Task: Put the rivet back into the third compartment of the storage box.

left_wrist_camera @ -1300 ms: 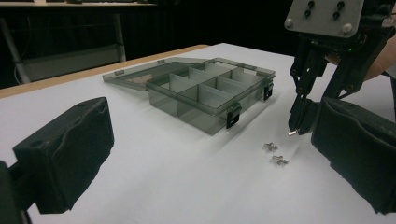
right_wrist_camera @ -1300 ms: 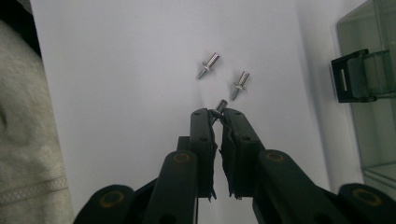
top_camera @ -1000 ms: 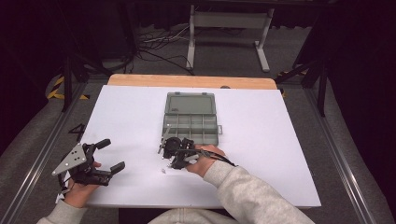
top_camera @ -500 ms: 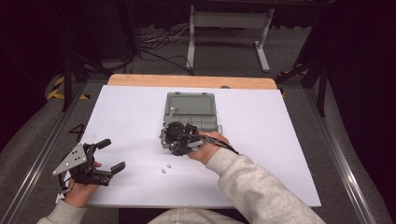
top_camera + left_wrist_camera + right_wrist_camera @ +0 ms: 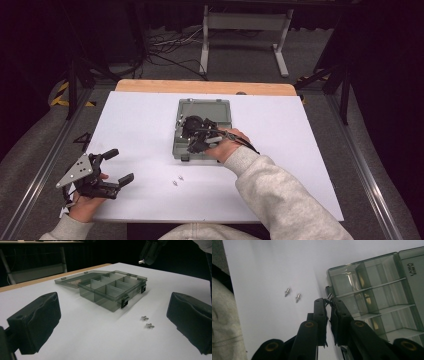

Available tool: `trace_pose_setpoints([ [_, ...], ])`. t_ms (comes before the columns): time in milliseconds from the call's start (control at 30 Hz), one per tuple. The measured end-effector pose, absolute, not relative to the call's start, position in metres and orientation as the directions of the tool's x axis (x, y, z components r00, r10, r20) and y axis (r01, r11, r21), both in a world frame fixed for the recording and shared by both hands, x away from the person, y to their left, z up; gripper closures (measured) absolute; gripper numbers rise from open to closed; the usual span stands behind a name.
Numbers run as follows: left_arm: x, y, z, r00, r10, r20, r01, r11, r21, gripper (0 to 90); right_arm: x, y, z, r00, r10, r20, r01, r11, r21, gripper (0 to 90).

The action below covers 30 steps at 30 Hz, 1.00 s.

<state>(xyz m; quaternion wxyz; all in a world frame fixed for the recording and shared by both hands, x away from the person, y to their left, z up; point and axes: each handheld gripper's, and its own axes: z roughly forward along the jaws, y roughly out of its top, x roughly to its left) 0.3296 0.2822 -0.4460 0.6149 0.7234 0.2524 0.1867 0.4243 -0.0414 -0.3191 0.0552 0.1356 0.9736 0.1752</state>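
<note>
Table: white rectangular tabletop [image 5: 300,165] with a bare wooden strip along its far edge; broad bare surface lies to the left, right and near side of the box
Box: one smoky grey see-through plastic organiser box [image 5: 202,112] near the table's middle, lid [image 5: 72,281] flat open behind it, thin walls dividing it into several compartments, dark latches on its near side
Screws on table: two small silver screws [image 5: 177,180] lie close together, not touching, near the box's front edge, with open table around them
Held screw: a third small silver screw [image 5: 329,297], shiny, with a wider head, pinched at the jaw tips; in the right gripper view it sits by the box's near corner
Right gripper: black two-jaw gripper in the right hand [image 5: 196,140], clenched on the held screw, raised above the box's near part
Left gripper: black two-jaw gripper in the left hand [image 5: 112,167], near the table's left front corner, jaws spread wide with nothing between them
Count: three screws, one box, two grippers
</note>
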Motion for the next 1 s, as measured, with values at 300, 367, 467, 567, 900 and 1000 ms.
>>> trace_pose_setpoints([
  [300, 0.330, 0.282, -0.446, 0.803, 0.595, -0.042, 0.137, -0.116, 0.984, 0.0, 0.446, -0.052, -0.314, -0.939, 0.336, -0.075, 0.288, 0.887, 0.362, 82.8],
  [367, 0.330, 0.282, -0.446, 0.803, 0.595, -0.042, 0.137, -0.116, 0.984, 0.0, 0.448, -0.053, -0.314, -0.935, 0.346, -0.076, 0.297, 0.883, 0.363, 82.8],
  [467, 0.330, 0.282, -0.446, 0.803, 0.594, -0.043, 0.138, -0.116, 0.984, 0.0, 0.459, -0.058, -0.313, -0.924, 0.371, -0.088, 0.317, 0.876, 0.363, 82.8],
  [567, 0.330, 0.283, -0.446, 0.805, 0.592, -0.039, 0.136, -0.120, 0.983, 0.0, 0.463, -0.060, -0.314, -0.918, 0.388, -0.083, 0.333, 0.867, 0.370, 82.8],
  [900, 0.330, 0.282, -0.446, 0.803, 0.594, -0.049, 0.142, -0.112, 0.984, 0.0, 0.489, -0.074, -0.325, -0.886, 0.456, -0.090, 0.396, 0.843, 0.365, 82.7],
  [1000, 0.330, 0.282, -0.446, 0.803, 0.594, -0.045, 0.138, -0.112, 0.984, 0.0, 0.495, -0.078, -0.330, -0.876, 0.474, -0.087, 0.412, 0.831, 0.373, 82.8],
])
